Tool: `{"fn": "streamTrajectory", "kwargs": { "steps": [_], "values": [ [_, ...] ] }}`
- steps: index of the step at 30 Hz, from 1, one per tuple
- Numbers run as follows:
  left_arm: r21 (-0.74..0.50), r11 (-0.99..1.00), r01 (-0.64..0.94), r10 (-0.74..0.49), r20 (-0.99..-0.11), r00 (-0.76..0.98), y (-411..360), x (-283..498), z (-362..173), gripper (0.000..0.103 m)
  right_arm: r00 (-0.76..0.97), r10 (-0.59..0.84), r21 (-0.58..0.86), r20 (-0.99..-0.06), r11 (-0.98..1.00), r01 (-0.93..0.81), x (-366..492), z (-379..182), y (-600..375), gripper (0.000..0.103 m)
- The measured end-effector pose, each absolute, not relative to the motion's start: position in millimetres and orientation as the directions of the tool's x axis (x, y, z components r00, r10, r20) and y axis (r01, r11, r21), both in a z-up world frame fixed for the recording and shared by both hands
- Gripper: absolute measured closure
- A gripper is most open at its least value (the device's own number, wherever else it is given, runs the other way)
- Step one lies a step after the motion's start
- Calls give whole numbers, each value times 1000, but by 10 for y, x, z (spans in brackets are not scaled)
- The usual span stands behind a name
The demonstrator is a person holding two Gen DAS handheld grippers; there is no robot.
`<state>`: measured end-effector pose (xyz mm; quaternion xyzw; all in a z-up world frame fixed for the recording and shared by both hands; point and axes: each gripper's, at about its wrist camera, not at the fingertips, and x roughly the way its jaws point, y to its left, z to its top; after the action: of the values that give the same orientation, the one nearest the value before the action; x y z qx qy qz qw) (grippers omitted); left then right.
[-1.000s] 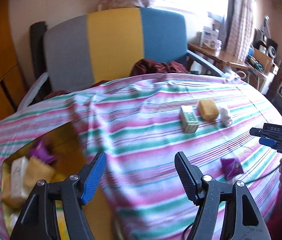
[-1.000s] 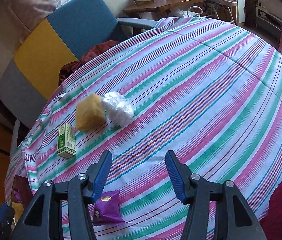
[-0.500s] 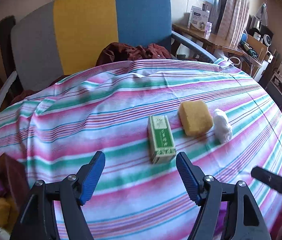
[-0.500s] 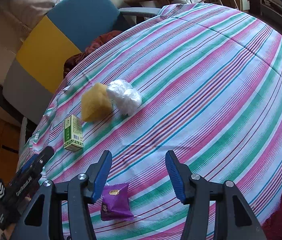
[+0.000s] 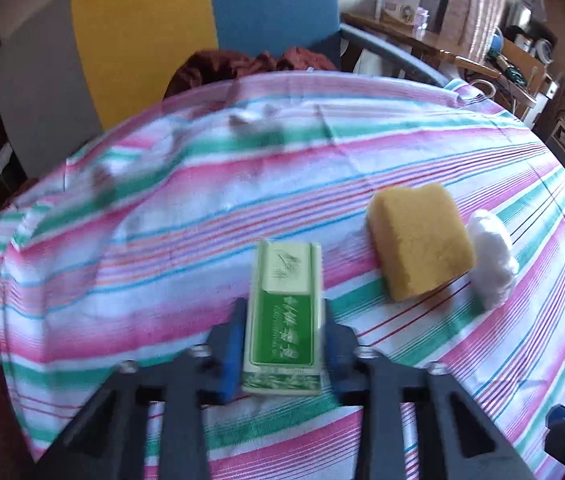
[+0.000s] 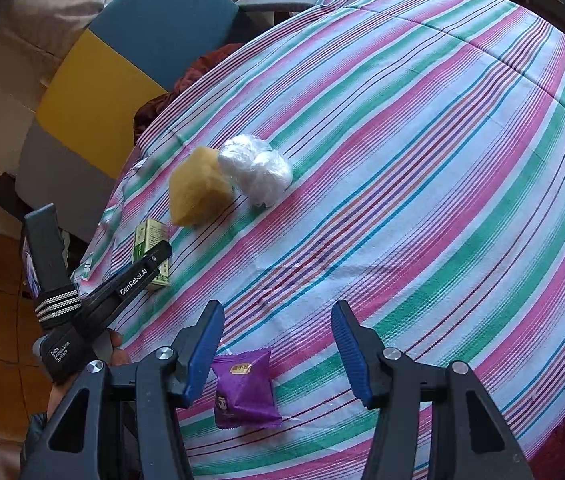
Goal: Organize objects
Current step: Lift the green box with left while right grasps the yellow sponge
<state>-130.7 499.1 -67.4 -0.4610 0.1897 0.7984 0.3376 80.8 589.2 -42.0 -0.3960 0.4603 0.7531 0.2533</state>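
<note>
A green and white carton lies on the striped tablecloth, and my left gripper is shut on it, one blue pad against each long side. From the right wrist view that left gripper reaches over the same carton near the table's left edge. To the carton's right sit a yellow sponge and a white plastic-wrapped bundle, side by side. My right gripper stands open above the cloth, and a purple snack packet lies under its left finger, untouched.
A grey, yellow and blue chair stands behind the table with a dark red cloth on its seat. A cluttered wooden desk is at the back right. A hand holds the left gripper by the table's left edge.
My left gripper has swung from the container at the table's left edge over to the green carton, come down on it and shut. The right gripper has stayed over the purple packet.
</note>
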Motion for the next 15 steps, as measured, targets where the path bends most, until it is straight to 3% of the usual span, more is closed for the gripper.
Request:
{"fn": "streamTrajectory", "kwargs": {
  "steps": [15],
  "values": [
    [-148,-704,-695,474,-826,-304,3967,-695,-273,72,-522,79,416,-849,-509,-753,694,-300,5830,47]
  ]
}}
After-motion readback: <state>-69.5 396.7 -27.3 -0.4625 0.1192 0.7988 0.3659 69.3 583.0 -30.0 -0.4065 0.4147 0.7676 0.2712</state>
